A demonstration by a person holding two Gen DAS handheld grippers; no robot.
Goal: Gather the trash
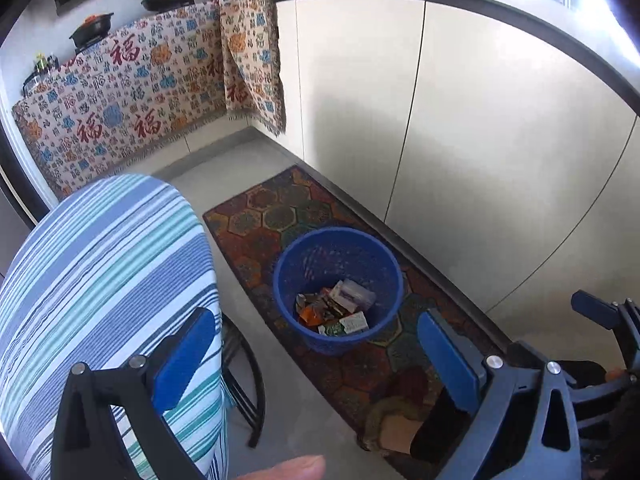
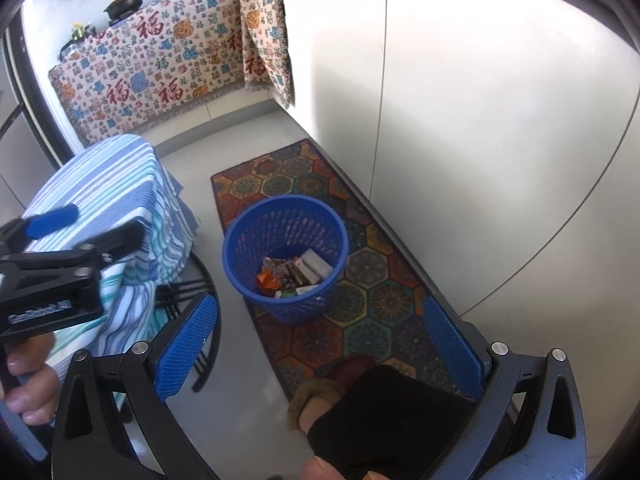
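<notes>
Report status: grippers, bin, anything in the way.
Left gripper open, empty; right gripper open, empty. Blue bin upright on patterned rug, trash inside. Striped-cloth table left of bin; path down to bin clear.

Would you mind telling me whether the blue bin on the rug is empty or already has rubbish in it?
Partly filled: the blue bin stands upright with wrappers and small cartons covering its bottom, well below the rim.
</notes>
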